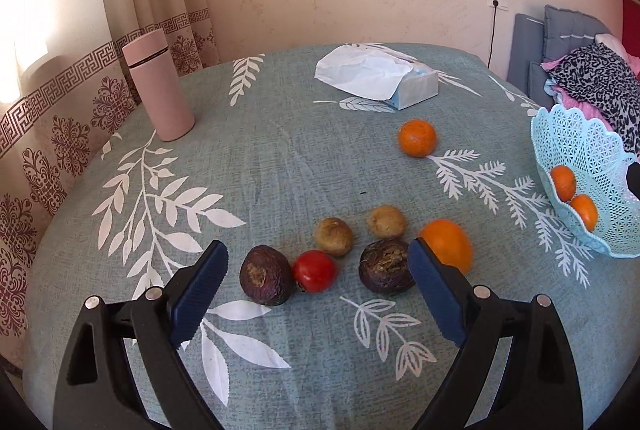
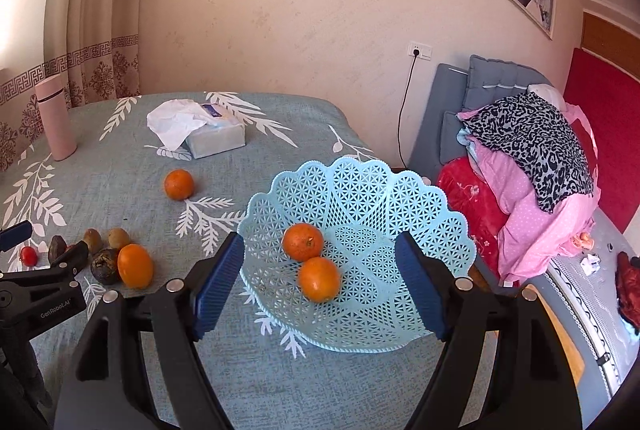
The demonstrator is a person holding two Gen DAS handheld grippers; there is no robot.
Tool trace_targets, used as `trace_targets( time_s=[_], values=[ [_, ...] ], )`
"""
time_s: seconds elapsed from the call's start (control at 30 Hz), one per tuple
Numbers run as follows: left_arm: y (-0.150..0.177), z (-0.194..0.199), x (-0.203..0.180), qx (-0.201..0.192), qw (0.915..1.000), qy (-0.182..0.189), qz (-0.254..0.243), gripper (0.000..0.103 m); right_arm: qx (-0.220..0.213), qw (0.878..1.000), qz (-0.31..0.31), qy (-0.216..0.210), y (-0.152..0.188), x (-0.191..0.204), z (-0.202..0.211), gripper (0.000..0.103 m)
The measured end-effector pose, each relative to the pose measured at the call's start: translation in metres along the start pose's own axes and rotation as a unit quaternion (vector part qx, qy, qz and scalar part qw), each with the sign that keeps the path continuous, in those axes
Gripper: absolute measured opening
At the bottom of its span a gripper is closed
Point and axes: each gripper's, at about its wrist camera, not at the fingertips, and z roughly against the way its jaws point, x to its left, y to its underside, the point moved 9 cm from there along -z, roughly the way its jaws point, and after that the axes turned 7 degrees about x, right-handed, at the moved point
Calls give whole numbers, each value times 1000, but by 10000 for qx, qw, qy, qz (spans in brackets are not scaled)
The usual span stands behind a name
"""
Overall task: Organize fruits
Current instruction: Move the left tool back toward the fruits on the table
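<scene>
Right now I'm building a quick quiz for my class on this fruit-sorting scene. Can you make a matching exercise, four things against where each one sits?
Things:
1. pink bottle
2. tissue pack
3. red fruit
4. two oranges

Places:
A. inside the blue basket
B. between the two dark purple fruits
C. upright near the curtain, at the table's far left
D. lying at the far side of the tablecloth, a sheet pulled out

Pairs: 1-C, 2-D, 3-B, 4-A

Two oranges (image 2: 311, 262) in basket (image 2: 420, 205), right of loose fruit (image 2: 120, 262)
</scene>
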Motion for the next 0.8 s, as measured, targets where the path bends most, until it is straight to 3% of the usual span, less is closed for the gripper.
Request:
trace_targets(
  time_s=[0.23, 0.8],
  values=[
    [7, -12, 17, 141, 9998, -34, 153, 90, 270, 9992, 256, -117, 16, 22, -17, 79],
    [14, -30, 17, 363, 9992, 35, 178, 90, 604, 9967, 482, -268, 36, 44, -38, 79]
  ],
)
